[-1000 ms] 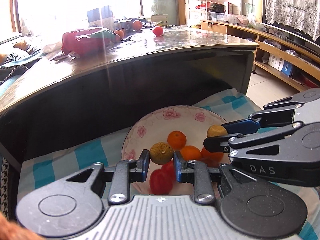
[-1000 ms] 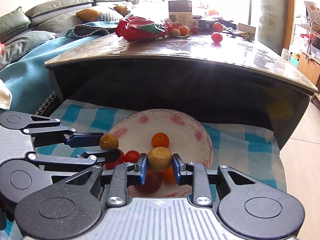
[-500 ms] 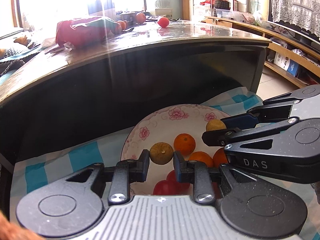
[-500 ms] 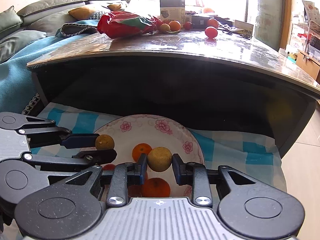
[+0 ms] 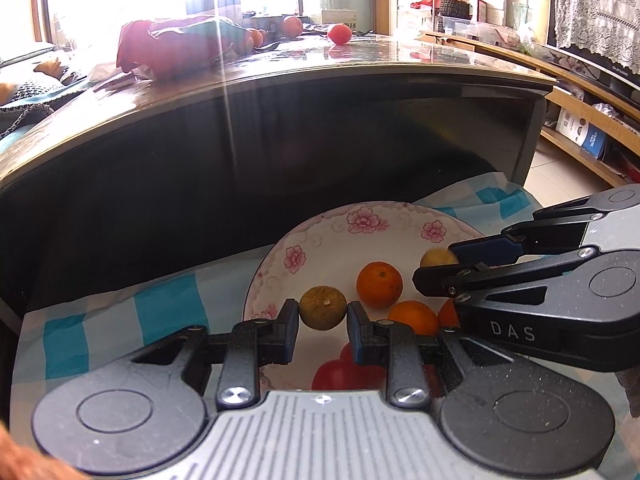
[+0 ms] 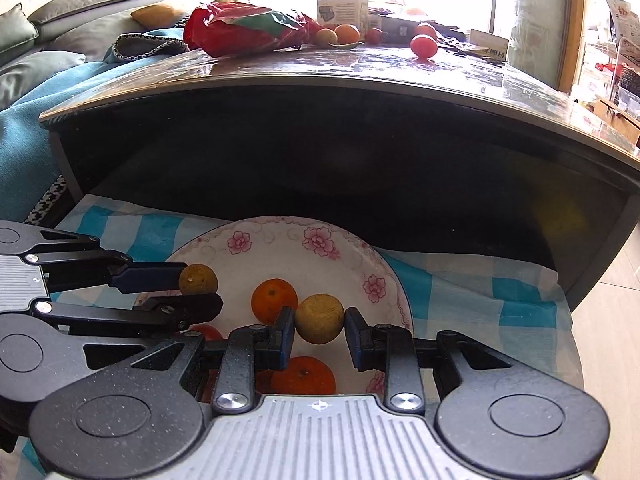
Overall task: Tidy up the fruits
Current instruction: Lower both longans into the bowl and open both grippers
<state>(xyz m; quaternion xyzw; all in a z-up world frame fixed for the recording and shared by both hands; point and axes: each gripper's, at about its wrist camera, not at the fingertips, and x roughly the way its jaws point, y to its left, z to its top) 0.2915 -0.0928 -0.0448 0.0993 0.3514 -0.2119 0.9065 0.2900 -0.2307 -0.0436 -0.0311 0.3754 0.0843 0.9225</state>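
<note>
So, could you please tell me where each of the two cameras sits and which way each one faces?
Left wrist: sits on the left gripper, looks forward and down over the plate toward the dark table; its fingers grip a brownish fruit; the right gripper enters from the right.
Right wrist: sits on the right gripper, same heading; its fingers grip a yellowish fruit; the left gripper enters from the left.
Shared: plate, both held fruits, oranges, checked cloth, table.

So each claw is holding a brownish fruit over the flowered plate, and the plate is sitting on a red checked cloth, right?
Not quite: the cloth is blue and white checked, not red, as the right wrist view shows. The rest holds: the left claw and right claw each grip a brownish fruit over the flowered plate.
</note>
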